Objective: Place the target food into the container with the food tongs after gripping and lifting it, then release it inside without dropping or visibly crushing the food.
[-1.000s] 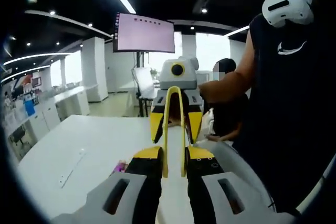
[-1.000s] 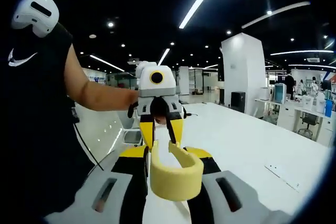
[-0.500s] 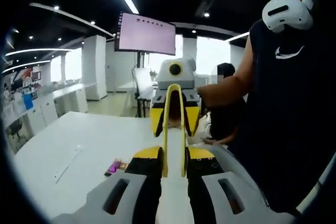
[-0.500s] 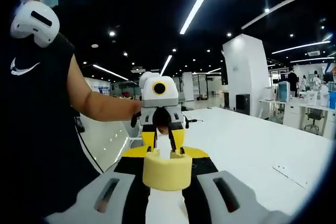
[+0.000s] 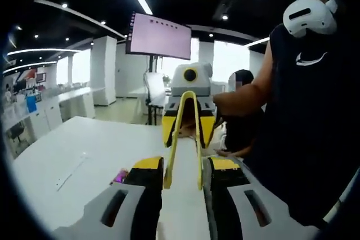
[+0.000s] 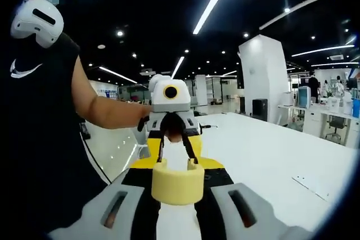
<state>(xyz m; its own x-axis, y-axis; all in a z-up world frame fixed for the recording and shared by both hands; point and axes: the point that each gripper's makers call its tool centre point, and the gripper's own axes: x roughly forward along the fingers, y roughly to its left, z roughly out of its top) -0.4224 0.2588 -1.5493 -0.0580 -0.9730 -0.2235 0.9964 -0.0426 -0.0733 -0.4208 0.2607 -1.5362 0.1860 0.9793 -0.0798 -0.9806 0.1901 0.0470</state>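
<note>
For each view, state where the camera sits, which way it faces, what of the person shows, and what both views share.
Left gripper view: rides on the left gripper, facing along the food tongs at the right gripper; the person's arm and torso stand at right.
Right gripper view: rides on the right gripper, facing back at the left gripper; arm and torso at left.
Shared: food tongs, both grippers, arm, torso, white table.

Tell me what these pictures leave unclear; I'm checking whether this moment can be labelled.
- Left gripper view: whether the left gripper presses the tongs is unclear, because the contact is too fine to see.
- Left gripper view: a pink item on the table is half behind a jaw and too small to name.
- Left gripper view: the writing on the screen is too small to read.
</note>
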